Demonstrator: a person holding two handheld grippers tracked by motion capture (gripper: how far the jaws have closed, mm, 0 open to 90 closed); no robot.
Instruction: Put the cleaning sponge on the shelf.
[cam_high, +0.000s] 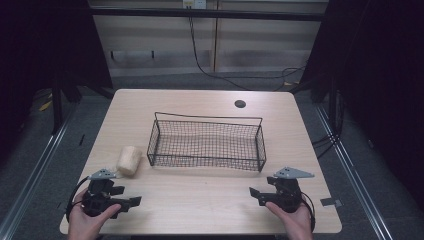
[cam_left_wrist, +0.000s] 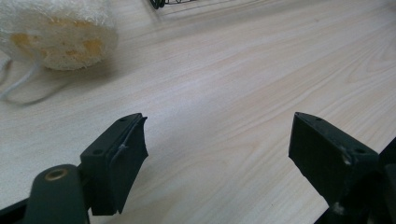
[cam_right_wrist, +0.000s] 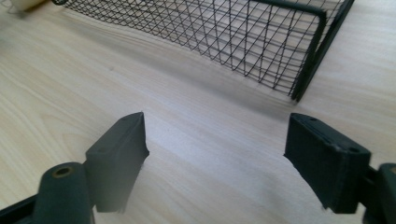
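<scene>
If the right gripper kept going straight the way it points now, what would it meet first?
Probably the black wire basket: the open right gripper looks across bare table toward its near wall and corner, though depth is uncertain.

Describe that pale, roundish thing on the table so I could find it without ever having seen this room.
Start at the black wire basket in the middle of the wooden table. Look just off its left end, toward the person's left gripper: a loofah sponge lies there on the bare wood. It is a stubby cream cylinder with a fibrous surface and a white cord loop, the one soft, light-coloured object among black metal things.
</scene>
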